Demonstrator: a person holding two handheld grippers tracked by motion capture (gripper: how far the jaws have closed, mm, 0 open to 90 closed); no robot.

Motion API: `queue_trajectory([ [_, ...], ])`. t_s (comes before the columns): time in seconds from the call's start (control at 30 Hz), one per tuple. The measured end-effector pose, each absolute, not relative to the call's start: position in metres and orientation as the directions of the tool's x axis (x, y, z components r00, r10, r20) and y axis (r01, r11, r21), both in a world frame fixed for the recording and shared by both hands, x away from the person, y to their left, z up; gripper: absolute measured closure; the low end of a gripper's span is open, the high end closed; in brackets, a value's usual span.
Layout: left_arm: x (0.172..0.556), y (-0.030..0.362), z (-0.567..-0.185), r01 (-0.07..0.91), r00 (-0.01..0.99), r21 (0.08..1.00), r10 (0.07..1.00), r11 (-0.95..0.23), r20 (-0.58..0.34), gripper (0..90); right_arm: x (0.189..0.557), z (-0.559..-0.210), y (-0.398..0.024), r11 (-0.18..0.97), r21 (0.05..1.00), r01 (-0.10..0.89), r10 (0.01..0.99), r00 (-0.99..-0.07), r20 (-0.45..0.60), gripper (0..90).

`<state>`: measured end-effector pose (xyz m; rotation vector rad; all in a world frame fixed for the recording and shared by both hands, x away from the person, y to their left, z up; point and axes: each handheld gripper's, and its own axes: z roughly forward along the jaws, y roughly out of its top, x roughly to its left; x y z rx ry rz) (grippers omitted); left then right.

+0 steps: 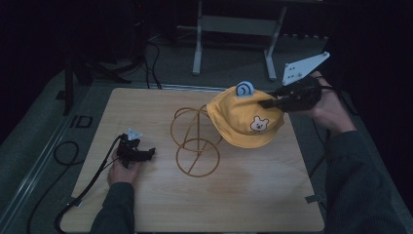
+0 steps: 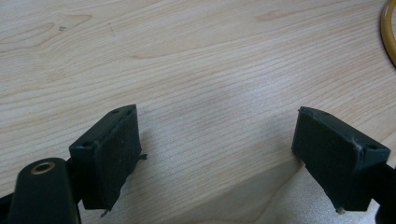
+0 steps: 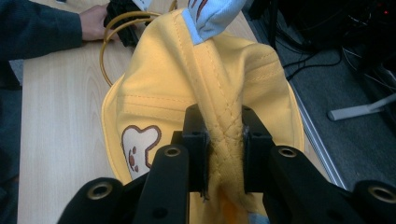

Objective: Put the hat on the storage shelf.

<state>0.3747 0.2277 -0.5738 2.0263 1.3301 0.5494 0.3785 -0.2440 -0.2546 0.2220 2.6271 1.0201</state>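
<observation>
Yellow cap (image 1: 246, 118) hangs pinched in the right tongs (image 1: 271, 103) (left tongs (image 2: 217, 158) gape, resting on the table (image 2: 201, 70)).

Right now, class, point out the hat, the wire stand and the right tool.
hat (image 1: 238, 117), high view, yellow crown.
wire stand (image 1: 197, 163), high view, base ring.
right tool (image 3: 224, 140), right gripper view, between its tips.

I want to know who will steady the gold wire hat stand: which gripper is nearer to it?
Left. The left gripper rests open on the wooden table just left of the gold wire hat stand; the right gripper is off to its right, clamping the yellow bear cap.
</observation>
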Motion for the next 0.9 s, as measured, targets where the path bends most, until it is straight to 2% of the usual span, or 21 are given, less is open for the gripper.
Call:
queue_trajectory([
  [0.9, 0.375, 0.228, -0.574, 0.646, 0.401, 0.710, 0.916, -0.280, -0.004, 15.2, 0.383, -0.249, -0.203, 0.752, 0.659, 0.001, 0.214, -0.946, -0.243, 76.7],
])
